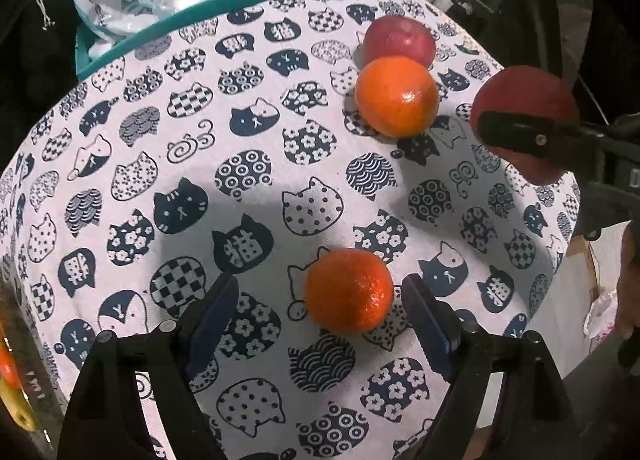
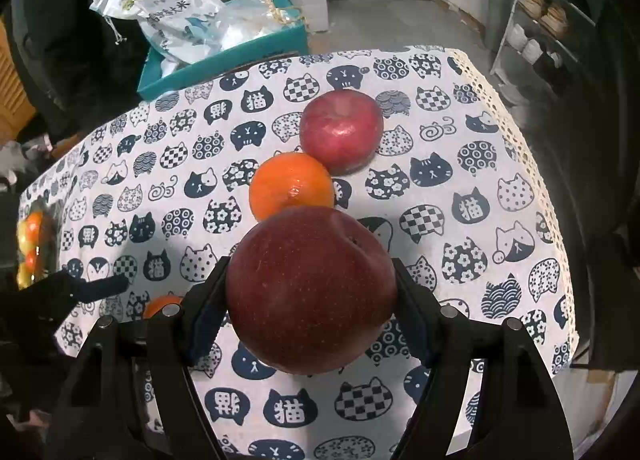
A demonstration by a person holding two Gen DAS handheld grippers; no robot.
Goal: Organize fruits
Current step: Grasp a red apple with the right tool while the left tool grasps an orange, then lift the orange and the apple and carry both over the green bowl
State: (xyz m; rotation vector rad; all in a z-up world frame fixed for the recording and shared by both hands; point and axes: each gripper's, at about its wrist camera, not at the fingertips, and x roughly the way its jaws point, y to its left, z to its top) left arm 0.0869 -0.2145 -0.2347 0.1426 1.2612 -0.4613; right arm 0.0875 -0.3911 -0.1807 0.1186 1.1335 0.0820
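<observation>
Over cat-print counter (image 1: 248,163): right tool (image 2: 310,292) clenching dark apple (image 2: 310,288), risking slipping; left tool (image 1: 320,312) gaping around orange (image 1: 348,291), risking nudging it.

Cat-print tablecloth (image 2: 480,187), teal box (image 2: 224,59) behind, grey floor (image 2: 384,19), shelf rack (image 2: 536,19) right

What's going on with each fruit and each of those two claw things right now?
Left gripper: open, jaws either side of near orange, not touching.
Right gripper: shut on dark apple.
Dark apple: held above the tablecloth.
Near orange: resting on cloth.
Far orange: resting beside far apple.
Far apple: resting.
</observation>
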